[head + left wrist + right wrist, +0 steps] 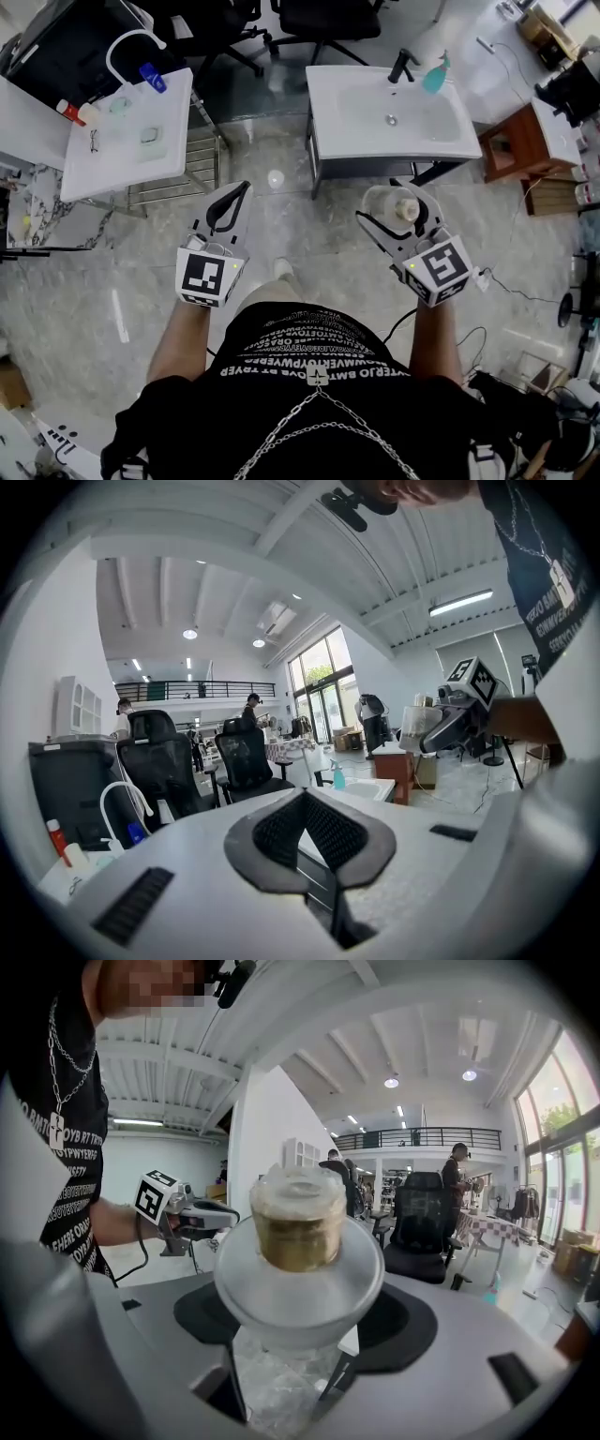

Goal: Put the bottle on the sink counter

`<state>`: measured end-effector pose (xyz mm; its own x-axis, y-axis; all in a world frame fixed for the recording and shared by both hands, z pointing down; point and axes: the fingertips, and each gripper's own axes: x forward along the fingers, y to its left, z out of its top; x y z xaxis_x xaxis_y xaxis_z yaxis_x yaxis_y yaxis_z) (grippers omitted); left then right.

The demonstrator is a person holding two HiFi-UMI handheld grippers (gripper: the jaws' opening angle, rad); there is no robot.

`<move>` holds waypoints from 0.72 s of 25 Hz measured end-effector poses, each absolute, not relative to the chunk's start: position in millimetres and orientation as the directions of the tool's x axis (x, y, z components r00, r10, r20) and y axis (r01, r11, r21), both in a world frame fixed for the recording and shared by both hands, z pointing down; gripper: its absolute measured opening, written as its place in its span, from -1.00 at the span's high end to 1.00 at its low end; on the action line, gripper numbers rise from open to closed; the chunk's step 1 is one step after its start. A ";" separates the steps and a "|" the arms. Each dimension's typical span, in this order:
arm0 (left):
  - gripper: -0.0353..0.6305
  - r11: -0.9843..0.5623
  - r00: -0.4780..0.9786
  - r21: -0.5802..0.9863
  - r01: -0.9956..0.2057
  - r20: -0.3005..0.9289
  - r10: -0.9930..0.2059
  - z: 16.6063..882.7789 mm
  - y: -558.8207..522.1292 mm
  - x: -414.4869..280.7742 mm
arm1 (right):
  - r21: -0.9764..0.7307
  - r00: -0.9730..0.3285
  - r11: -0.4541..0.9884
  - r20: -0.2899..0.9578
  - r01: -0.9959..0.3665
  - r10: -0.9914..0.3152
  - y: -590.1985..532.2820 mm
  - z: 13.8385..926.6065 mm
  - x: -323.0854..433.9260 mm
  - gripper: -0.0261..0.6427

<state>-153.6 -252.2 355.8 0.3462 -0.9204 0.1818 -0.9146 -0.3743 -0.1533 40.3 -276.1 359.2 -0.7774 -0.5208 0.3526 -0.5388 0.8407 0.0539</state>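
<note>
Right gripper [394,214] clamps the clear bottle [387,201] over the floor, well short of the far sink counter [339,127], where a faucet [403,64] and seemingly a teal spray bottle [436,75] stand; left gripper [236,193] closed, empty

The right tool [389,211] grips a clear bottle [396,204] near the white sink table [347,103] (a teal spray bottle [436,75] stands beside its faucet [403,64]). The left tool [242,192] looks closed and empty.
</note>
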 end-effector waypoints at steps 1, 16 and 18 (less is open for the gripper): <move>0.88 -0.373 0.344 -0.156 -0.915 0.185 -0.921 357.9 -261.1 -162.2 | 0.053 -0.777 0.840 0.350 -0.540 -0.522 -286.0 360.2 33.2 -0.08; 0.88 -0.349 0.321 -0.130 -0.928 0.194 -0.927 379.3 -330.2 -258.8 | 0.076 -0.779 0.851 0.365 -0.520 -0.509 -368.1 373.7 -61.8 -0.07; 0.88 -0.356 0.328 -0.125 -0.926 0.203 -0.923 382.3 -331.3 -262.6 | 0.069 -0.776 0.849 0.370 -0.525 -0.510 -372.0 378.3 -65.6 -0.07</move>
